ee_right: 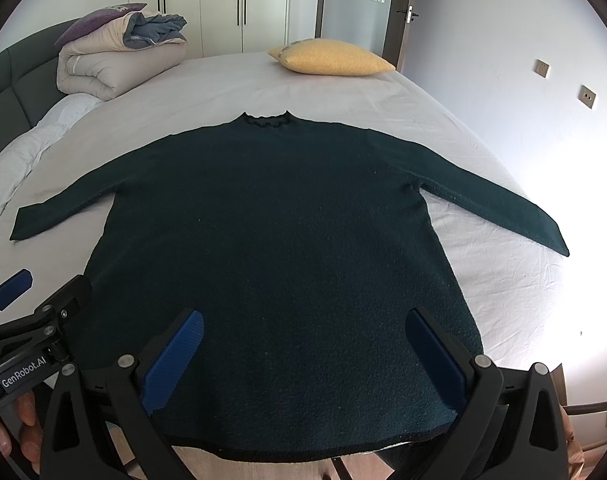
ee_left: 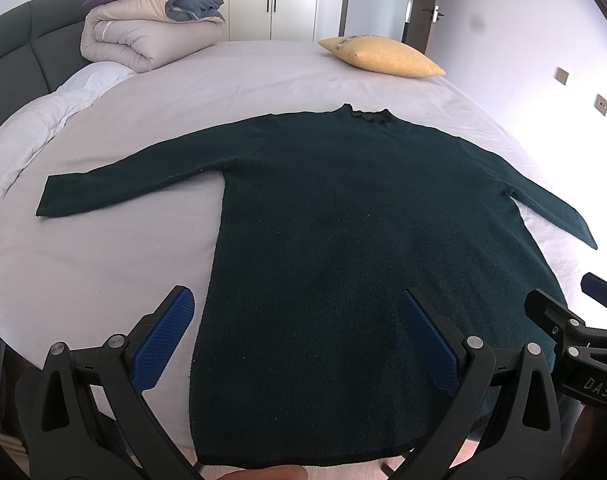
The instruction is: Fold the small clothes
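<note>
A dark green long-sleeved sweater (ee_left: 343, 220) (ee_right: 271, 220) lies flat on the bed, collar far, both sleeves spread out sideways, hem hanging at the near edge. My left gripper (ee_left: 295, 300) is open above the hem's left part, its blue pads (ee_left: 167, 336) wide apart and holding nothing. My right gripper (ee_right: 303, 320) is open above the hem's right part, its blue pads (ee_right: 435, 356) empty. Each gripper shows in the other's view: the right one (ee_left: 563, 308) at the right edge, the left one (ee_right: 51, 284) at the left edge.
The bed sheet (ee_left: 243, 80) is pale. A rolled duvet with a purple pillow (ee_left: 151, 28) sits far left, a yellow cushion (ee_left: 383, 56) far right. A dark headboard (ee_left: 19, 52) runs along the left. A wall with sockets (ee_right: 583, 96) is on the right. Fingers (ee_right: 19, 420) hold the left gripper.
</note>
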Tool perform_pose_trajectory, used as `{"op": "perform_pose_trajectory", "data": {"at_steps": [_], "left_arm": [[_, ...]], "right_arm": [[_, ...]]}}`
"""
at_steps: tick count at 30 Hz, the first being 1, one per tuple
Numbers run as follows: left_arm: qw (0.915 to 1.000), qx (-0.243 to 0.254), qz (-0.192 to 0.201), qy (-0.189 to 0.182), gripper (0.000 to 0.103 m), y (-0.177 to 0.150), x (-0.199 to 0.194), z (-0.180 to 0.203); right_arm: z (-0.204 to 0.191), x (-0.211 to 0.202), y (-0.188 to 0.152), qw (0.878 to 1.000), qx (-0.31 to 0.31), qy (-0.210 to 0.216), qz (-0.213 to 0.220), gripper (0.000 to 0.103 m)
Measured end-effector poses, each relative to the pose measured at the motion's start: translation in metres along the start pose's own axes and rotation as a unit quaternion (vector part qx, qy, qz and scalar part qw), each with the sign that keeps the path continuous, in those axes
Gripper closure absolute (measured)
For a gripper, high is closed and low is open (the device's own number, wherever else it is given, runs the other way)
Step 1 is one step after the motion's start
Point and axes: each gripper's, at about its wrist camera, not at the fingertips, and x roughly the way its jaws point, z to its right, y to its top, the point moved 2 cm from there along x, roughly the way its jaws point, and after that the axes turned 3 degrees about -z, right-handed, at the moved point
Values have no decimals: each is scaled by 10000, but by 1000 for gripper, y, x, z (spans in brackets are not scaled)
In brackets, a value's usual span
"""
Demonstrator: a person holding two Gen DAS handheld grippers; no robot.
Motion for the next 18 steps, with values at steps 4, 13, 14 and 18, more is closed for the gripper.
{"op": "perform_pose_trajectory", "data": {"at_steps": [4, 13, 14, 18], "left_arm": [[10000, -14, -26, 3, 0, 1, 1, 0], [10000, -25, -21, -1, 0, 2, 1, 0], [10000, -25, -21, 0, 0, 2, 1, 0], [10000, -29, -28, 0, 0, 2, 1, 0]], "right_arm": [[1, -3, 3, 10000, 5, -4, -6, 0], [5, 3, 0, 10000, 7, -8, -19, 0], [4, 4, 0, 10000, 5, -13, -24, 0], [4, 4, 0, 10000, 6, -15, -28, 0]]}}
